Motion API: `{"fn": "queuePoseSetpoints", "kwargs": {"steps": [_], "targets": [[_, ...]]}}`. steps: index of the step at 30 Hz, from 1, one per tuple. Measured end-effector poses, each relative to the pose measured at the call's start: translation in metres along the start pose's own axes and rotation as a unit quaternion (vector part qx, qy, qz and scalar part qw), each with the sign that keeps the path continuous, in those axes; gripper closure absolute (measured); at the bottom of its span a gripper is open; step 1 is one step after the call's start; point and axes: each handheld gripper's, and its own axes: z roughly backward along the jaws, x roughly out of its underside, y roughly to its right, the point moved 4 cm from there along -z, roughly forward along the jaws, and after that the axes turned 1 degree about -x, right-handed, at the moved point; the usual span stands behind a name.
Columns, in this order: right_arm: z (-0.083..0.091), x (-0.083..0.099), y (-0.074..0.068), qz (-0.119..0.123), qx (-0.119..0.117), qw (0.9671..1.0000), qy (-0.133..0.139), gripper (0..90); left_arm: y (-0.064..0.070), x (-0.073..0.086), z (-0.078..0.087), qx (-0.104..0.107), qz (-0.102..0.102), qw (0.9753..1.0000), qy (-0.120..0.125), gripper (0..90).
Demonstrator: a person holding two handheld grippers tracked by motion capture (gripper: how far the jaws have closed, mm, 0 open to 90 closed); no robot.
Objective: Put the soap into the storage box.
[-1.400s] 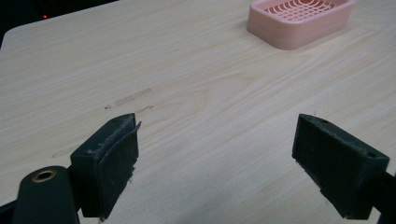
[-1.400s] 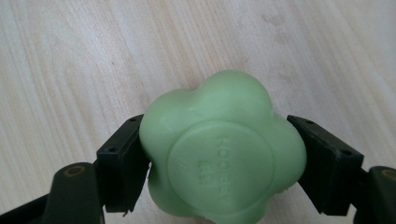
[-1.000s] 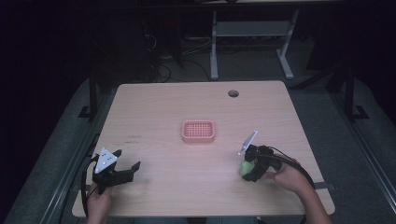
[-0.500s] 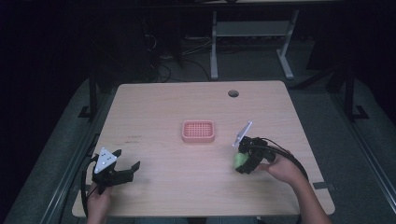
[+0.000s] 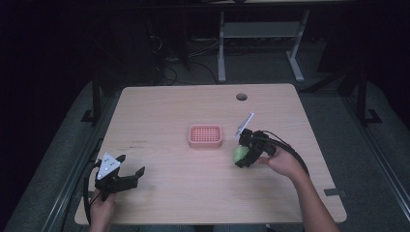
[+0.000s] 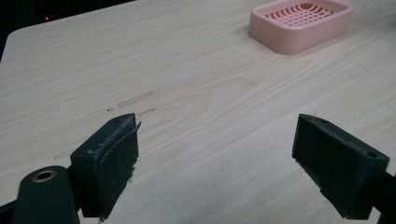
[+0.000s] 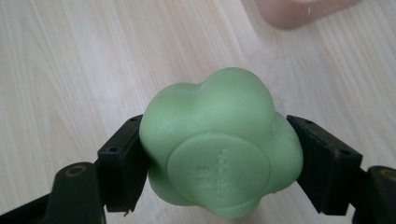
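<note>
Pale wood table (image 5: 159,111), pink slotted dish (image 5: 205,136) mid-table; left gripper (image 5: 126,172) idle near the front edge, jaws spread, nothing between. Green lobed soap (image 7: 219,154) pinched in right gripper (image 5: 242,154), just right of dish. Risk: rounded, slick lobes squirting out sideways under squeeze, or landing on the rim.

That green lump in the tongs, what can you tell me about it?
The green lump is a pale, matte piece with rounded lobes like a flower, and looks like soap or soft plastic. A raised round disc on its near face carries faint embossed lettering, too blurred to read. The right tongs clamp it by two opposite sides, just above the table, beside the pink dish.
</note>
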Motion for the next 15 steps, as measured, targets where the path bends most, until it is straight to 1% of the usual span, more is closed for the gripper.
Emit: {"fn": "queuePoseSetpoints", "kwargs": {"steps": [3,6,7,8,12,14,15], "targets": [[-0.001,-0.01,0.003,0.005,0.001,1.0,-0.002,25.5,-0.001,0.0,0.0,0.0,0.0,1.0,-0.002,14.2],[-0.002,-0.013,0.004,0.003,0.0,1.0,-0.003,25.6,-0.001,0.0,0.0,0.0,0.0,1.0,0.0,14.2],[-0.002,-0.015,0.005,0.006,0.001,1.0,-0.002,25.5,-0.001,0.0,0.0,0.0,0.001,1.0,0.001,14.2],[-0.002,-0.018,0.006,0.004,-0.004,1.0,0.0,25.6,-0.001,0.0,0.0,0.0,0.001,1.0,0.0,14.2],[-0.002,-0.025,0.01,0.006,-0.002,1.0,-0.002,25.6,-0.001,-0.001,0.0,0.0,0.002,1.0,0.002,14.2],[-0.002,-0.03,0.013,0.006,0.0,1.0,0.002,25.6,-0.001,-0.001,0.0,0.0,0.003,1.0,0.003,14.2],[-0.002,-0.032,0.014,0.002,-0.001,1.0,0.007,25.6,-0.001,-0.001,0.0,0.0,0.002,1.0,0.003,14.2]]}}
